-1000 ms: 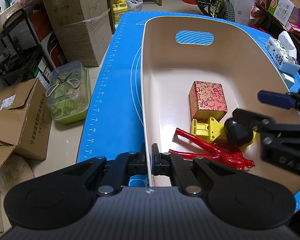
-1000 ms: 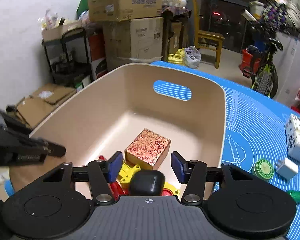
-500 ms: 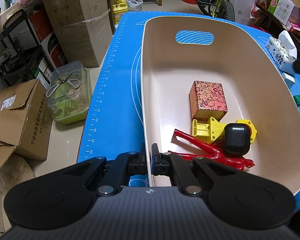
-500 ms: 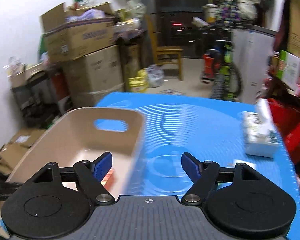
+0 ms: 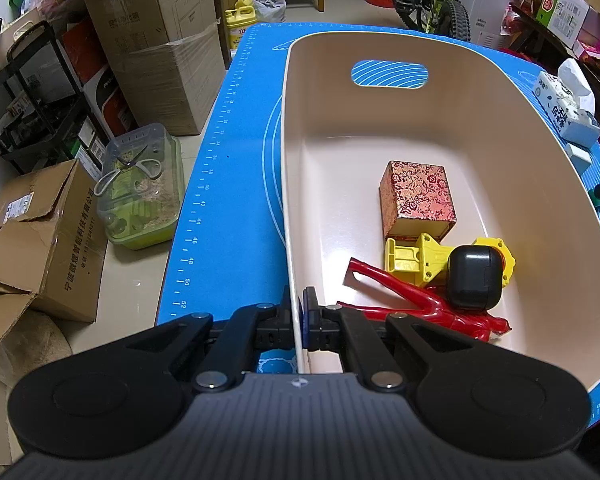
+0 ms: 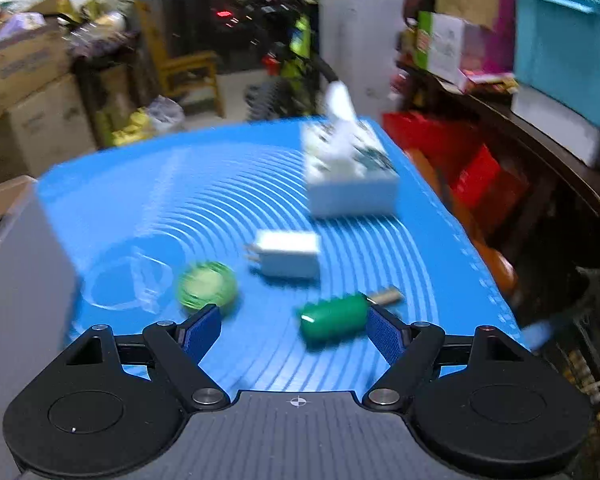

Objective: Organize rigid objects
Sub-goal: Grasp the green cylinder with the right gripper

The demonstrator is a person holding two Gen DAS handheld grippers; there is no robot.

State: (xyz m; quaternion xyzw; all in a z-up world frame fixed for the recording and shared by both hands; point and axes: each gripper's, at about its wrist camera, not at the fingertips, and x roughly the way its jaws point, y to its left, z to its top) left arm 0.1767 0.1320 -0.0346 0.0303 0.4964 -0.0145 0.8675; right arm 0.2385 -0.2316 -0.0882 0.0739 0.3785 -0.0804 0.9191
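Observation:
My left gripper (image 5: 299, 314) is shut on the near rim of the beige basket (image 5: 288, 168). Inside the basket lie a red patterned box (image 5: 418, 200), a yellow toy (image 5: 414, 258), a black case (image 5: 474, 276) and a red plastic tool (image 5: 412, 300). In the blurred right wrist view, my right gripper (image 6: 294, 332) hangs over the blue mat (image 6: 180, 200) with its jaws opening. A green capsule-shaped piece (image 6: 332, 318) lies just ahead near the right pad, and nothing is pressed between the pads. A green round tin (image 6: 207, 288) and a white charger (image 6: 286, 254) lie beyond.
A white tissue box (image 6: 350, 176) stands further back on the mat. The basket's wall (image 6: 20, 260) fills the left edge of the right wrist view. Cardboard boxes (image 5: 160, 48), a clear container (image 5: 140, 192) and a bicycle (image 5: 432, 4) stand on the floor around the table.
The right gripper let go of the black case, which now rests in the basket. It swung right, out of the basket and over the mat, with its jaws wider. The left gripper stayed put.

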